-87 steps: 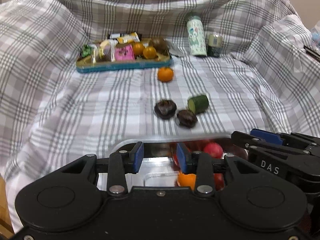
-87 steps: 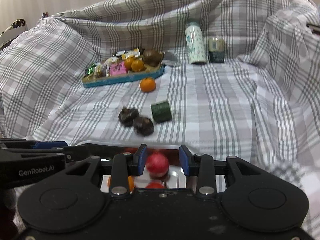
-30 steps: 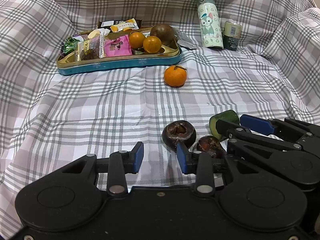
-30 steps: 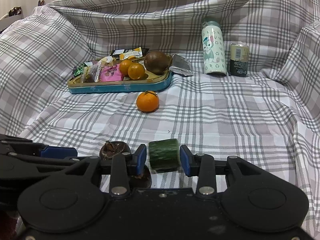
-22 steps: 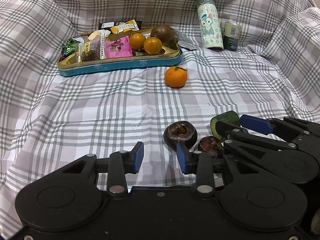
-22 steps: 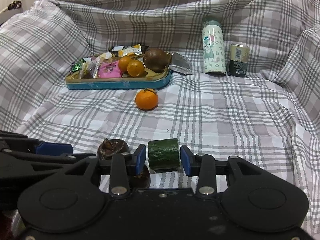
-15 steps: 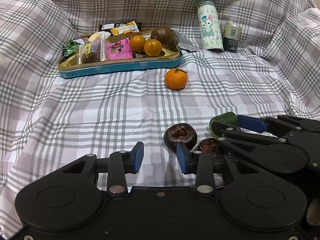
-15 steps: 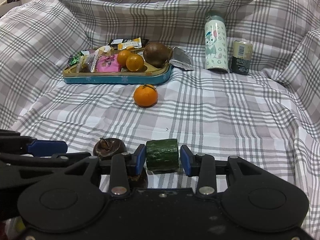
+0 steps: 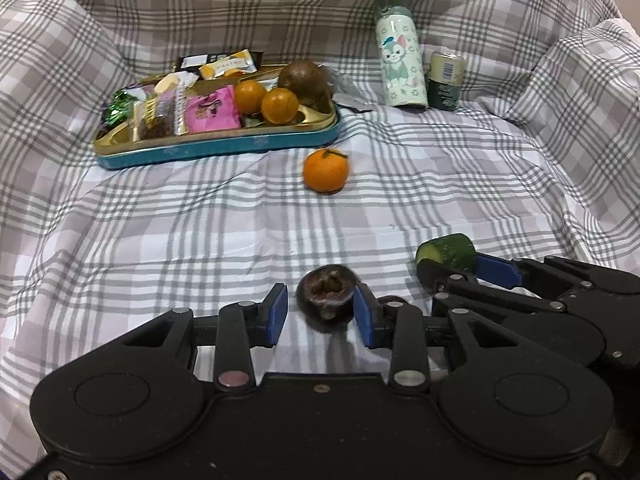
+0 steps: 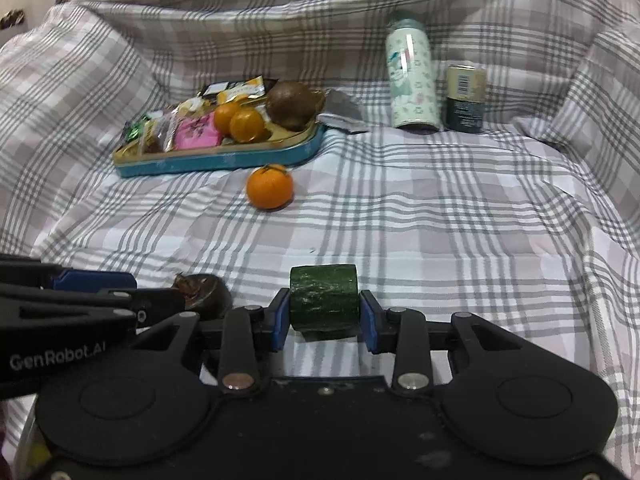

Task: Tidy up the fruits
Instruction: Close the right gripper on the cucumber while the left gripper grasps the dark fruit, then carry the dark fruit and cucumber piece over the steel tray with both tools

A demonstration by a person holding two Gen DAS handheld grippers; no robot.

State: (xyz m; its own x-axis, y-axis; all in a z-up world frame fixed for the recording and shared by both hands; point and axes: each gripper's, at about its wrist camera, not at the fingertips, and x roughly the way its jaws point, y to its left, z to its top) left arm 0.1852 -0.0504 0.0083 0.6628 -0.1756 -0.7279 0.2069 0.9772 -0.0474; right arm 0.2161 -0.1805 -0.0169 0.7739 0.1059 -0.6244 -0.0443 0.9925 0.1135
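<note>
A dark brown mangosteen (image 9: 327, 295) lies on the checked cloth between the open fingers of my left gripper (image 9: 320, 314); it also shows in the right wrist view (image 10: 202, 290). A second dark fruit (image 9: 392, 301) peeks out behind the left gripper's right finger. A green cucumber piece (image 10: 324, 300) lies between the open fingers of my right gripper (image 10: 324, 320), small gaps on both sides; in the left wrist view the cucumber (image 9: 447, 251) sits at the right gripper's tips. A loose mandarin (image 9: 325, 170) lies farther back.
A teal and gold tray (image 9: 224, 144) at the back left holds snack packets, two mandarins and a brown fruit. A cartoon bottle (image 9: 400, 68) and a can (image 9: 446, 80) stand at the back right. Cloth folds rise on all sides.
Both grippers left the metal tray of fruit near me and moved forward over the cloth. The left gripper now straddles the mangosteen; the right one straddles the cucumber piece.
</note>
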